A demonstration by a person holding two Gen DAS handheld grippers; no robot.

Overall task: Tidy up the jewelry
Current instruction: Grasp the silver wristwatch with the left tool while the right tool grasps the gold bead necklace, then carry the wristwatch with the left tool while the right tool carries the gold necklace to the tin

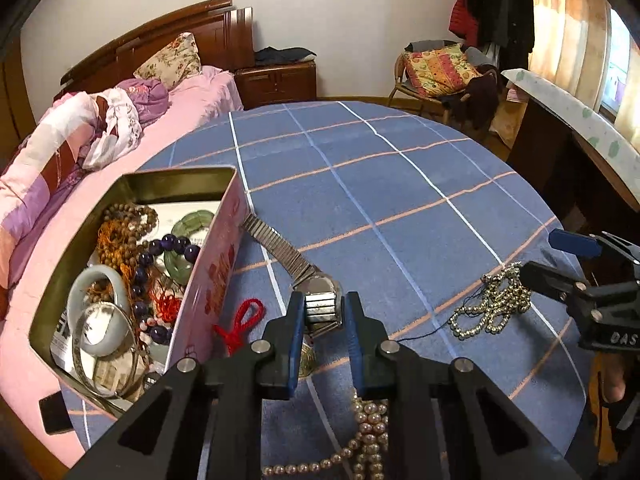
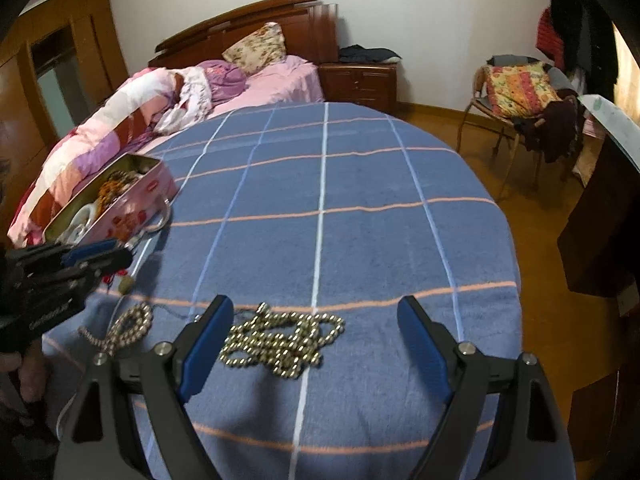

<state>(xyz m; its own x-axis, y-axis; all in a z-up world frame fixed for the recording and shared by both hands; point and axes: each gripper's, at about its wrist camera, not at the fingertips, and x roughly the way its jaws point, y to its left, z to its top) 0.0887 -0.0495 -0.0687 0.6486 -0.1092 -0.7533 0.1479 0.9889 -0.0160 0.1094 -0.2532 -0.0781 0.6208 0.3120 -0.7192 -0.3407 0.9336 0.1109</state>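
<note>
1. The blue checked blanket (image 1: 400,184) carried your open pink tin (image 1: 208,280).
2. Your right gripper (image 2: 316,320) gaped wide, empty, over the gold bead chain (image 2: 280,340).
3. Your left gripper (image 1: 320,308) straddled the watch (image 1: 320,304) beside the tin, seemingly pinching it.

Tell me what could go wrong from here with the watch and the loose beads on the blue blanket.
The left gripper has its jaws around the watch at the band, whose far end lies against the pink tin; lifted, it may swing or slip.
The pearl strand lies just under that gripper and could snag.
The right gripper hangs open over the tangled gold bead chain; a pinch may catch only some loops, leaving the rest trailing.
</note>
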